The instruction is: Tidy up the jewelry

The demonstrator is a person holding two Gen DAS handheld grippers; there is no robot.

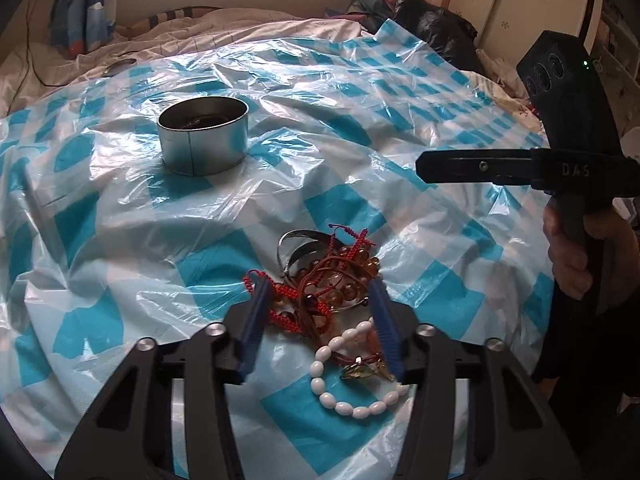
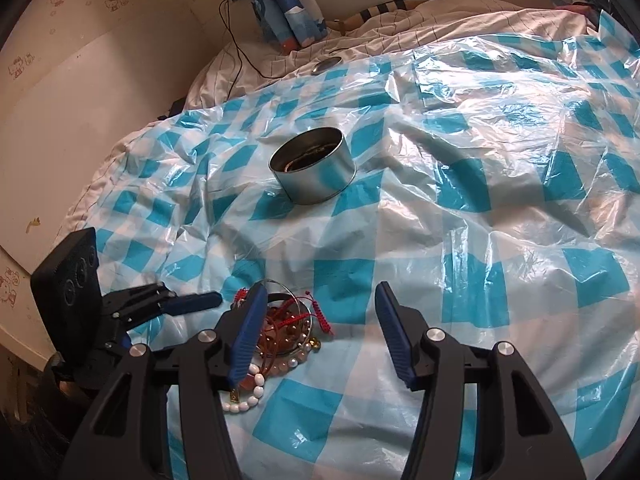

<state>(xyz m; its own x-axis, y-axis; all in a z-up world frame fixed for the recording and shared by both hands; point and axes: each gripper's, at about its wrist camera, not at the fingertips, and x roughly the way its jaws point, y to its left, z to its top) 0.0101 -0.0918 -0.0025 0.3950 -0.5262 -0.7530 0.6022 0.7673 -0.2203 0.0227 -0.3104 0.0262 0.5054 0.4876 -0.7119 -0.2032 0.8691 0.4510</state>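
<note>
Surface: a bed covered by a crinkled blue-and-white checked plastic sheet [image 1: 360, 128], soft and uneven underneath, with bedding and a wall beyond.

Jewelry: a tangled jewelry pile [image 1: 324, 284] lies on the sheet: red braided cord, amber beads, a metal bangle, and a white bead bracelet [image 1: 352, 384] at its near edge.

Tin: a round metal tin [image 1: 203, 135] stands upright well beyond the pile, something dark already inside (too dim to name).

Left gripper [image 1: 320, 328]: wide open, fingers straddling the pile, gripping nothing yet.

Right gripper [image 2: 320, 340]: wide open and empty, just right of the pile; its left finger overlaps the heap's edge in its own view, contact uncertain.

Risk, tangle: closing on the middle would likely lift several pieces at once, since cords and beads interlace.

Risk, sheet: the slick plastic may bunch between the pads or slide, dragging the heap.

Risk, tin: it sits on a soft slope and could tip if nudged.

Room: open sheet between pile and tin; the two grippers are close, so crossing paths is the tighter limit.
</note>
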